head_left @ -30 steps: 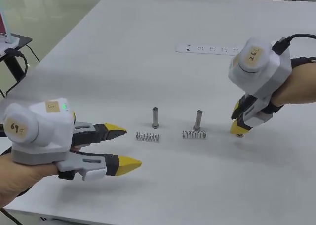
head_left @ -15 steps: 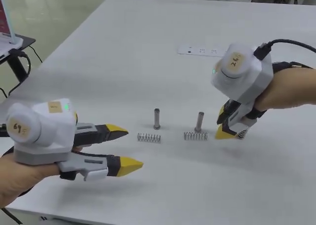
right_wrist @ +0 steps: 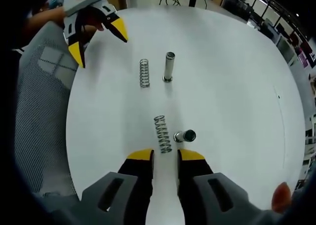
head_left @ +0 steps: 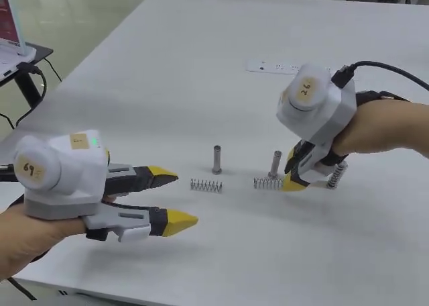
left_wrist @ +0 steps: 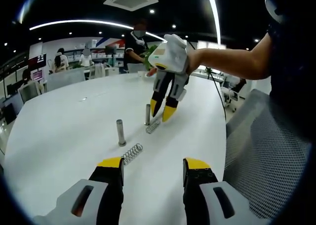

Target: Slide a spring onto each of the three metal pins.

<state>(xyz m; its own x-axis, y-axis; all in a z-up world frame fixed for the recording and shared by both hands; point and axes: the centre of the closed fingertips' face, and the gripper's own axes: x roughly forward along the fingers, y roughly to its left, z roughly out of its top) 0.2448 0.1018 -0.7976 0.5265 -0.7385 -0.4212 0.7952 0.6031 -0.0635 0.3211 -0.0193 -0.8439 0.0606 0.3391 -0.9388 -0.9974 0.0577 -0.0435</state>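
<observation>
The right gripper (right_wrist: 165, 155) hangs nose-down over the table (head_left: 201, 84), its jaws a little apart and empty. Its tips are just short of a spring (right_wrist: 162, 133) that lies flat beside an upright pin (right_wrist: 185, 135). A second spring (head_left: 206, 185) lies at the foot of a second pin (head_left: 216, 160), and the left gripper (head_left: 179, 198) hovers near them, jaws spread wide, holding nothing. Behind the right gripper something coiled stands up, perhaps a spring on a third pin; I can't be sure. These springs look feather-light and squashy, likely to roll or flick away, so I'd pinch one gently across its coils near one end, leaving the other end free for the pin.
</observation>
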